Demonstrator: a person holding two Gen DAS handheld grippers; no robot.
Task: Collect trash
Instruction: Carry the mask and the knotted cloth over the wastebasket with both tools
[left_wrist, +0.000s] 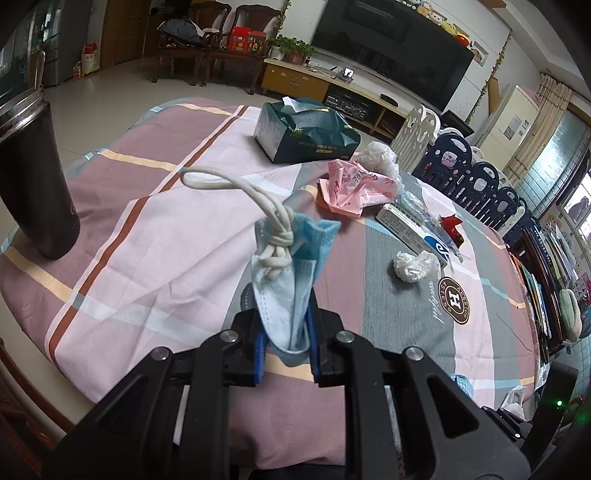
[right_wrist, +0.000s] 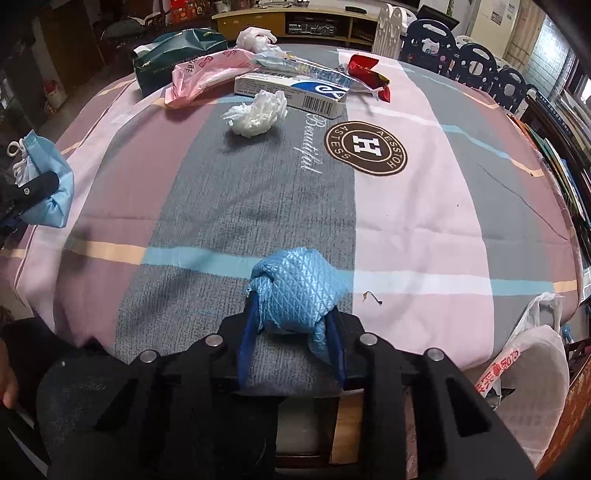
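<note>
My left gripper (left_wrist: 286, 325) is shut on a folded blue face mask (left_wrist: 280, 291), whose knotted white ear loops stick up above the table. The right wrist view shows that mask (right_wrist: 55, 177) at the far left edge. My right gripper (right_wrist: 293, 306) is shut on a crumpled blue quilted wad (right_wrist: 299, 284) that rests on the tablecloth near the front edge. Further back lie a crumpled white tissue (right_wrist: 258, 112), a pink wrapper (right_wrist: 207, 74), a white-and-blue carton (right_wrist: 295, 92), a red wrapper (right_wrist: 369, 74) and a white plastic wad (right_wrist: 255, 37).
A dark green tissue box (left_wrist: 306, 129) sits at the back of the striped tablecloth (left_wrist: 147, 240). A tall black tumbler (left_wrist: 33, 177) stands at the left edge. A white plastic bag (right_wrist: 532, 354) hangs off the table's right front corner. Chairs line the far right side.
</note>
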